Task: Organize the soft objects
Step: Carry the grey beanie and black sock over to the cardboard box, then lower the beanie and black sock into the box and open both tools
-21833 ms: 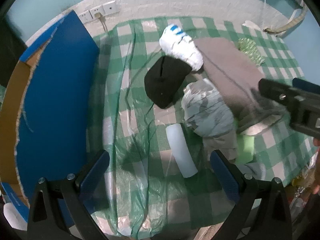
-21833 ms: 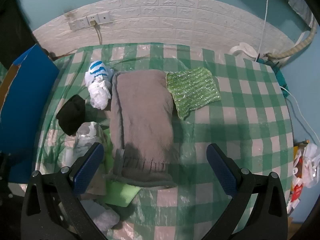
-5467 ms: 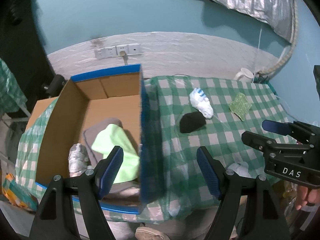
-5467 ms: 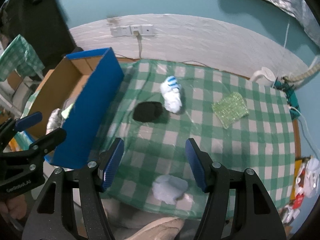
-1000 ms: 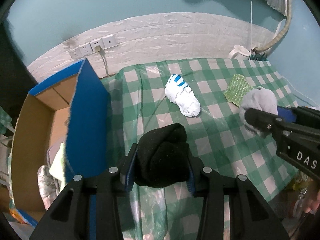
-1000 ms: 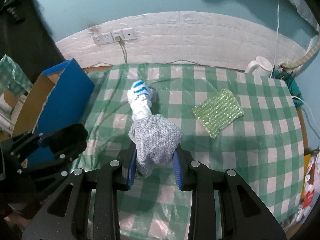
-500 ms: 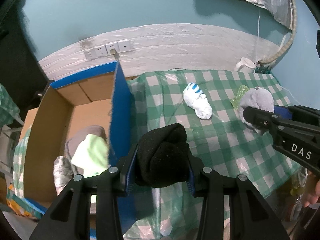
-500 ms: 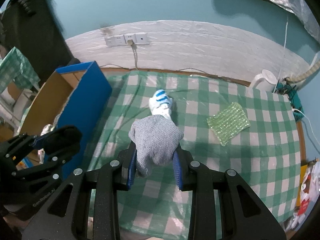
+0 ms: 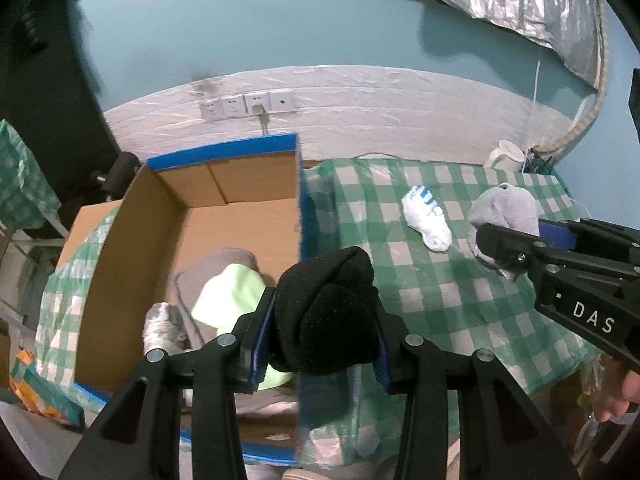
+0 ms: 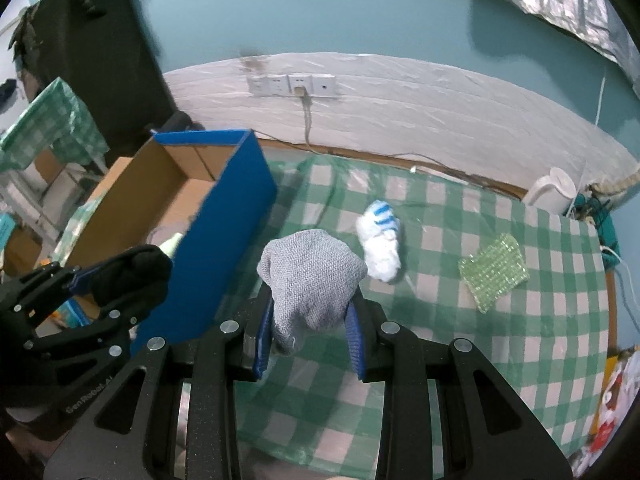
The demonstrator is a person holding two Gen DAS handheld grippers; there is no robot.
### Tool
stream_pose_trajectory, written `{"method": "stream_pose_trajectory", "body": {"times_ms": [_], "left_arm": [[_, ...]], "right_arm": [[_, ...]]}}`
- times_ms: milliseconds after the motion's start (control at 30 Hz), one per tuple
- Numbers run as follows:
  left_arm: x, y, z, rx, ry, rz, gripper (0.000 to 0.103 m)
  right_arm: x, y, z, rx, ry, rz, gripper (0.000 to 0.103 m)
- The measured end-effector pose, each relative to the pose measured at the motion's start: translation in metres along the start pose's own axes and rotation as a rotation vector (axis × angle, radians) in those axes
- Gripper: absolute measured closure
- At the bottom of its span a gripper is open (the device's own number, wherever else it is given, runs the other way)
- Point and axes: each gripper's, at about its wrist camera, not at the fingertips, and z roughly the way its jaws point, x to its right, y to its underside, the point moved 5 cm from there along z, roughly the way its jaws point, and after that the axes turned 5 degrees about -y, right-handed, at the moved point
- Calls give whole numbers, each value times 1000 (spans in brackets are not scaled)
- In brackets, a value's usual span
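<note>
While both loads are carried | left gripper point(image 9: 322, 328) pinching black beanie point(image 9: 326, 314), at cardboard box point(image 9: 224, 184) wall, nearer | right gripper point(image 10: 310, 330) clamped on grey knit cloth point(image 10: 312, 276), farther right of box

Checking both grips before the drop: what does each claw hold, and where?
Left claw pinches the black bundle at its lower sides; right claw pinches the grey cloth near its bottom.

Two matte black handheld grippers with blue finger pads
The left gripper point(image 9: 322, 334) and right gripper point(image 10: 310, 330) have angular black arms studded with round silver screws; white letters "DAS" mark the right gripper's side, fainter grey lettering the left's
</note>
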Motion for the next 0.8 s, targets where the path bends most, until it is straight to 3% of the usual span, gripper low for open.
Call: {"method": "stream_pose_trajectory", "body": {"times_ms": [800], "left_arm": [[-87,12,-3,-7,-65,-143,61]], "right_arm": [[-115,-32,34,-23,-80,-186,73]]}}
